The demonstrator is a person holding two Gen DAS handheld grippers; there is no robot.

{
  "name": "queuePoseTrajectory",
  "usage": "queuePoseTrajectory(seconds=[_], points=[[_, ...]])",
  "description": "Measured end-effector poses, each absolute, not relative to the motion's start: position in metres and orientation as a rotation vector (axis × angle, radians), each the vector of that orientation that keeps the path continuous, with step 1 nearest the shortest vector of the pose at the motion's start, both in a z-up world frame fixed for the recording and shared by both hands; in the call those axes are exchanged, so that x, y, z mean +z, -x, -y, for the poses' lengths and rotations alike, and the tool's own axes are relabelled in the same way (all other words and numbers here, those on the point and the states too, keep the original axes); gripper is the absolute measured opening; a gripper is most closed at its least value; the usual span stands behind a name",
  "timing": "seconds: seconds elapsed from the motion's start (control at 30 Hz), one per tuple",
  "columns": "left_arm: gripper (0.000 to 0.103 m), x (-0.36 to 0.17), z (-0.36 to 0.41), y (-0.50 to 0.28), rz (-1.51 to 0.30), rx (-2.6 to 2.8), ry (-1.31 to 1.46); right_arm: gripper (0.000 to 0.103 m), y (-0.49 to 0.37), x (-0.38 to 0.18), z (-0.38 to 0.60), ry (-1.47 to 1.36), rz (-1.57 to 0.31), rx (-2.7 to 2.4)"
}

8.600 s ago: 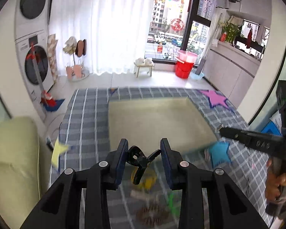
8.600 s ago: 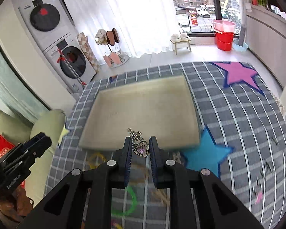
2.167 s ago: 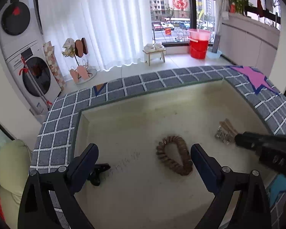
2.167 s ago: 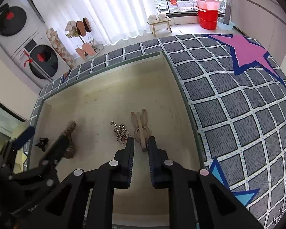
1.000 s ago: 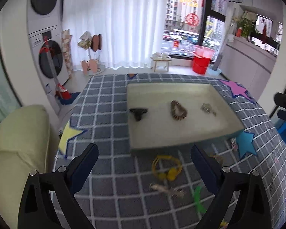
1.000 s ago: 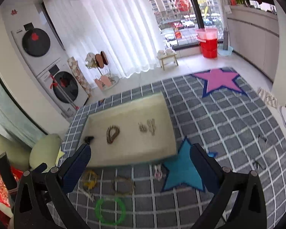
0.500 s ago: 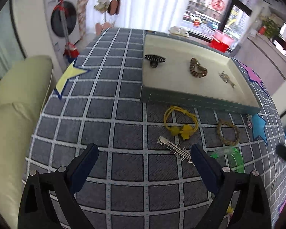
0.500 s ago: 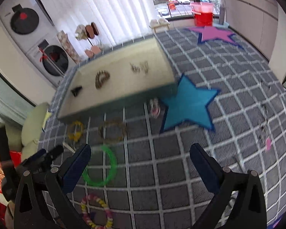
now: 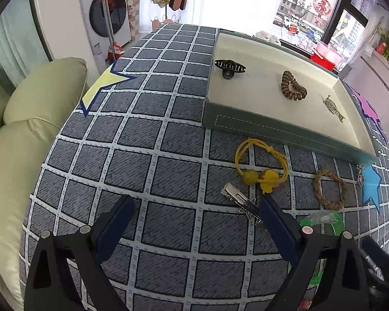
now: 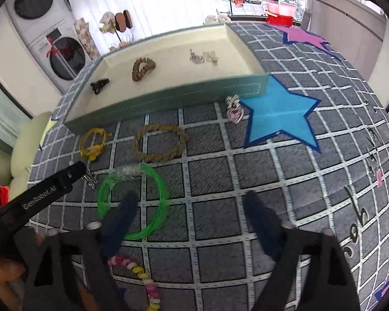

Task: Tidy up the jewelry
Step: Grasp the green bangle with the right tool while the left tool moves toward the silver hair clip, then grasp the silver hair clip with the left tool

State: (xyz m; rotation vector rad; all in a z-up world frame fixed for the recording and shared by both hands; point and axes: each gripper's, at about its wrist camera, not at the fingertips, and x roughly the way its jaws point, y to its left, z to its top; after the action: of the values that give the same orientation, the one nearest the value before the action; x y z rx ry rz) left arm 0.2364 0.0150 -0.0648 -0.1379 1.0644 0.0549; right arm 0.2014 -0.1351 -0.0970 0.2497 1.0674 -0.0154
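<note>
A shallow cream-lined tray [image 9: 277, 127] [image 10: 168, 98] sits on the checked cloth and holds a black claw clip [image 9: 229, 66], a brown coil hair tie [image 9: 293, 86] and a small pendant [image 9: 333, 105]. On the cloth in front lie a yellow hair tie [image 9: 262, 163], a silver hair clip [image 9: 242, 203], a braided bracelet [image 9: 329, 189] [image 10: 159, 142], a green bangle [image 10: 132, 202], a heart pendant [image 10: 234, 108] and a bead bracelet [image 10: 140, 277]. My left gripper [image 9: 197, 212] is open and empty just above the cloth, its right finger beside the silver clip. My right gripper [image 10: 190, 207] is open and empty, its left finger over the green bangle.
A cream cushion [image 9: 20, 129] lies off the cloth's left edge. Blue [image 10: 280, 114], purple [image 10: 302, 36] and yellow [image 9: 101, 88] star patches mark the cloth. Washing machines [image 9: 106, 18] and a window are behind.
Both grippers have dropped lower toward the loose items in front of the tray. The left one has come close to the silver clip and the right one to the green bangle.
</note>
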Motion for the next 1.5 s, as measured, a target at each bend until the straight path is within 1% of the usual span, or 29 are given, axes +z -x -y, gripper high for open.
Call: queuePoseTrajectory(seconds=[0.03, 0.07, 0.2, 0.23, 0.27, 0.33, 0.37, 0.4, 0.43, 0.47, 0.5, 0.53, 0.57, 0.6, 0.87, 1.0, 1.13, 1.23, 1.27, 1.3, 1.33, 1.4, 1.5], points=[[0.103, -0.065, -0.014, -0.236, -1.063, 0.055, 0.134, 0.071, -0.202, -0.096, 0.131, -0.219, -1.056, -0.022], [0.103, -0.065, -0.013, -0.236, -1.059, 0.054, 0.129, 0.07, -0.203, -0.096, 0.127, -0.198, -1.059, -0.021], [0.1, -0.061, -0.006, -0.232, -1.034, 0.036, 0.08, 0.06, -0.202, -0.097, 0.114, -0.091, -1.056, -0.02], [0.093, -0.061, -0.004, -0.231, -1.027, 0.024, 0.069, 0.057, -0.2, -0.097, 0.111, -0.063, -1.054, -0.023], [0.086, -0.059, -0.003, -0.229, -1.02, 0.0, 0.069, 0.056, -0.198, -0.097, 0.11, -0.045, -1.049, -0.022], [0.08, -0.057, -0.001, -0.229, -1.02, -0.023, 0.059, 0.052, -0.195, -0.096, 0.11, -0.041, -1.044, -0.012], [0.074, -0.056, 0.001, -0.229, -1.018, -0.034, 0.053, 0.047, -0.195, -0.096, 0.11, -0.039, -1.044, -0.009], [0.071, -0.055, 0.003, -0.229, -1.016, -0.053, 0.047, 0.038, -0.194, -0.096, 0.11, -0.038, -1.042, -0.007], [0.063, -0.054, 0.005, -0.227, -1.015, -0.069, 0.042, 0.029, -0.193, -0.095, 0.11, -0.036, -1.04, -0.005], [0.052, -0.053, 0.007, -0.226, -1.014, -0.089, 0.035, 0.025, -0.193, -0.095, 0.11, -0.036, -1.041, -0.001], [0.045, -0.052, 0.009, -0.226, -1.011, -0.117, 0.027, 0.019, -0.194, -0.095, 0.109, -0.035, -1.042, 0.004], [0.034, -0.051, 0.012, -0.224, -1.009, -0.142, 0.018, 0.011, -0.194, -0.095, 0.109, -0.036, -1.042, 0.01], [0.022, -0.051, 0.013, -0.222, -1.005, -0.16, 0.008, 0.009, -0.193, -0.095, 0.109, -0.038, -1.042, 0.009], [0.018, -0.051, 0.014, -0.22, -1.0, -0.177, 0.002, 0.008, -0.193, -0.095, 0.109, -0.043, -1.041, 0.01], [0.016, -0.049, -0.008, -0.205, -0.99, -0.283, 0.083, 0.008, -0.188, -0.095, 0.115, -0.093, -1.037, 0.021], [0.017, -0.044, -0.017, -0.202, -0.996, -0.262, 0.119, 0.008, -0.186, -0.092, 0.119, -0.111, -1.031, 0.028], [0.017, -0.035, -0.016, -0.198, -0.958, -0.144, 0.075, 0.008, -0.182, -0.087, 0.127, -0.117, -1.015, 0.023], [0.017, -0.034, -0.018, -0.199, -0.983, -0.136, 0.112, 0.008, -0.177, -0.082, 0.134, -0.137, -1.0, 0.023], [0.034, -0.034, -0.017, -0.2, -0.987, -0.14, 0.126, 0.008, -0.175, -0.08, 0.137, -0.143, -0.994, 0.026], [0.06, -0.034, -0.017, -0.2, -0.989, -0.131, 0.131, 0.008, -0.172, -0.078, 0.139, -0.147, -0.988, 0.026], [0.103, -0.034, -0.016, -0.201, -0.997, -0.112, 0.131, 0.008, -0.17, -0.076, 0.141, -0.15, -0.982, 0.026], [0.103, -0.033, -0.015, -0.2, -0.972, -0.069, 0.13, 0.008, -0.167, -0.073, 0.146, -0.162, -0.972, 0.026], [0.103, -0.035, -0.006, -0.208, -0.986, -0.042, 0.122, 0.008, -0.161, -0.068, 0.153, -0.183, -0.956, 0.029]])
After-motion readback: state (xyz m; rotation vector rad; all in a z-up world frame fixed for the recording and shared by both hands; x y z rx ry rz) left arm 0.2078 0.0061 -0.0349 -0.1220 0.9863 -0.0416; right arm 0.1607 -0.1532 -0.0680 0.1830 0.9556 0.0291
